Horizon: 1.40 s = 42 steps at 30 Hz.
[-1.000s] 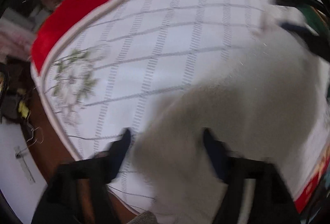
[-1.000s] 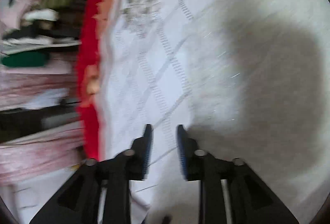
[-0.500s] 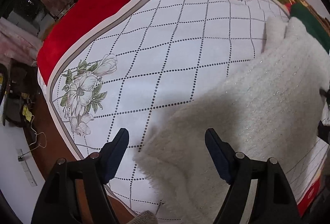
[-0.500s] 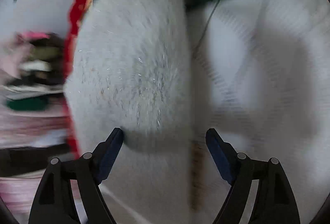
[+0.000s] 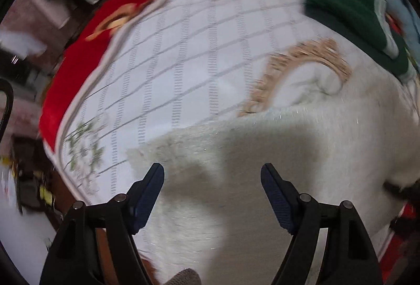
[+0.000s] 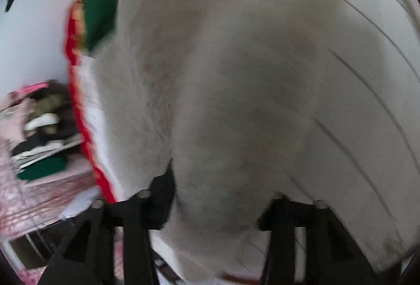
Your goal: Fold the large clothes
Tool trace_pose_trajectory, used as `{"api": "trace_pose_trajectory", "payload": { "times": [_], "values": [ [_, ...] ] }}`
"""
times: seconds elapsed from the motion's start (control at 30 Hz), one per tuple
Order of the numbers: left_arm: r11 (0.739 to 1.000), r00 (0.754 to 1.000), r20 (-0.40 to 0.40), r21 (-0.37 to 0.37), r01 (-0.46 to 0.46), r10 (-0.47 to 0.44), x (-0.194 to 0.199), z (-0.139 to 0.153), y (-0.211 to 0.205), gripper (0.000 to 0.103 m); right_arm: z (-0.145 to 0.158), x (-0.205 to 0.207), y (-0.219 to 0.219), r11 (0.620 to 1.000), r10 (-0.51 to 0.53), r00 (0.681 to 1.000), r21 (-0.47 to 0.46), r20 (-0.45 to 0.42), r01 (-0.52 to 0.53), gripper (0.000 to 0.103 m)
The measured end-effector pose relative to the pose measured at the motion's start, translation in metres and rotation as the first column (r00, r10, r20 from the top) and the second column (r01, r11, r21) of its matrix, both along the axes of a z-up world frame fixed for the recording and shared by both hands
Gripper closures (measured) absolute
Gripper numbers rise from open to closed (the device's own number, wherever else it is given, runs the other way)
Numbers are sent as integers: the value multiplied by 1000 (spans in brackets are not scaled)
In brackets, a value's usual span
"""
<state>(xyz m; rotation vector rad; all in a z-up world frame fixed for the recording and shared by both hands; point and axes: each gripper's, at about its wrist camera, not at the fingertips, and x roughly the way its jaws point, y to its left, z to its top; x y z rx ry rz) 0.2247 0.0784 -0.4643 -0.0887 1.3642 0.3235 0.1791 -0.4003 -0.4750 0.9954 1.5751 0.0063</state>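
Since half a second ago the left-wrist view has swung from the sweater's hem up toward its neckline, and the right-wrist view has slid off the quilt's diamond lines until fuzzy knit fills it. A white fuzzy sweater (image 5: pixel 302 153) lies spread on a bed, on a white quilted cover (image 5: pixel 183 69) bordered by a red floral blanket (image 5: pixel 76 67); its tan-trimmed collar (image 5: pixel 302 59) points toward the far edge, just beside a folded dark green garment (image 5: pixel 346 11) at the far right corner. The left gripper (image 5: pixel 212 187) hangs released above the knit, both blue pads clear and nothing between them. The right gripper (image 6: pixel 220 195) has its jaws closing with a thick bunch of the sweater (image 6: pixel 223 101) between them; blur hides whether the pads press yet, though cloth covers both fingertips. The step looks like gathering one side of the sweater for a fold. Next calls for the right grip to seat firmly, the left to take a matching edge, then both to carry the cloth across evenly.
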Motion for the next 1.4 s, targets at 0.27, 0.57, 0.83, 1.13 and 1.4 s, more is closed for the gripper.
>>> {"api": "trace_pose_trajectory", "payload": {
  "times": [0.27,0.57,0.83,1.13,1.4],
  "values": [
    [970,974,38,-87,226,-223,46,0,-76,28,75,-22,-56,972,119,993,-206,11,-114,36],
    [986,985,43,-19,166,-165,61,-5,-66,28,61,146,13,824,551,812,-278,193,-494,22],
    [1000,1000,-26,-9,-4,3,14,-24,-9,28,106,144,51,735,671,683,-375,287,-565,99],
    [965,969,-3,-92,-247,248,-39,-16,56,28,128,180,108,750,661,641,-363,390,-553,103],
    [929,945,-10,-183,-322,326,-27,-35,83,28,102,170,116,698,707,670,-373,227,-611,69]
  ]
}}
